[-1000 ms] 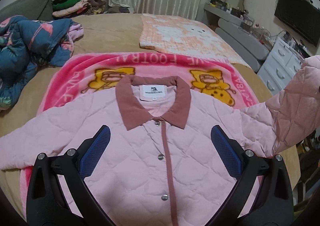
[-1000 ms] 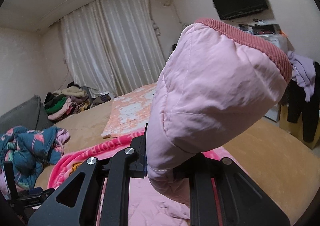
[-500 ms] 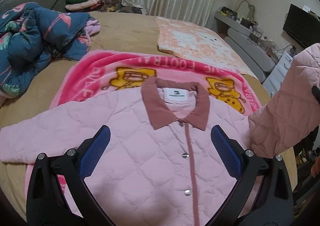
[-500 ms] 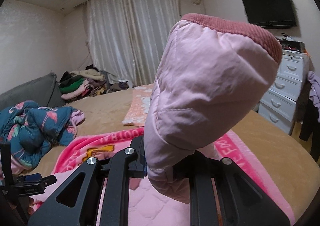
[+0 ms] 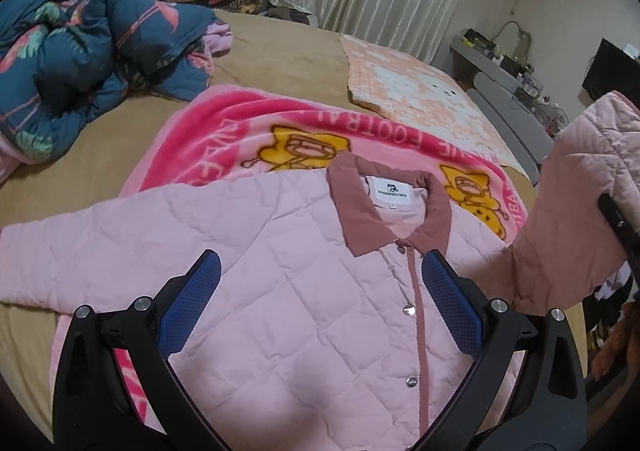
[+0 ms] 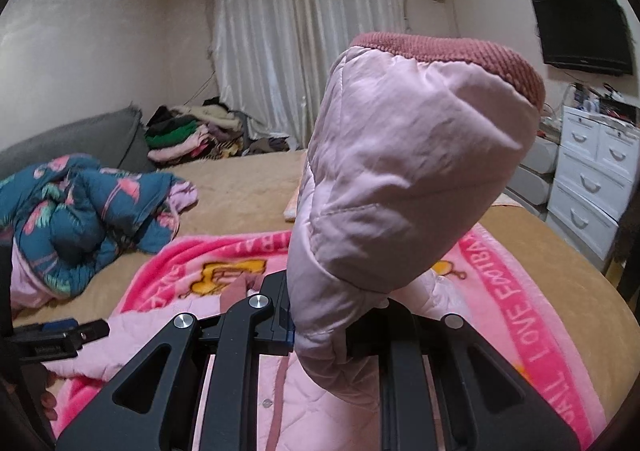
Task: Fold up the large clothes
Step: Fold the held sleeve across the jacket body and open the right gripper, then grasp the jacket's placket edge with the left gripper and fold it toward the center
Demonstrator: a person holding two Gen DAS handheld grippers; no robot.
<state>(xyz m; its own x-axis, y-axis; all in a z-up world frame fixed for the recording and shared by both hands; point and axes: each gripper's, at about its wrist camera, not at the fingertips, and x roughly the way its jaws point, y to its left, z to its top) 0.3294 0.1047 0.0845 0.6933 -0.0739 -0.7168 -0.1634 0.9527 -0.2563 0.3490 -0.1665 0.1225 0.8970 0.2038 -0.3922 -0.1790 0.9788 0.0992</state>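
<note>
Your right tongs grip the sleeve of the pink jacket above the bed to fold it inward, while your left tongs hover open.

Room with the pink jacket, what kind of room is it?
Most likely a bedroom. A pink jacket lies on a big bed, beside a rumpled blue quilt, with a white chest of drawers along the wall.
</note>
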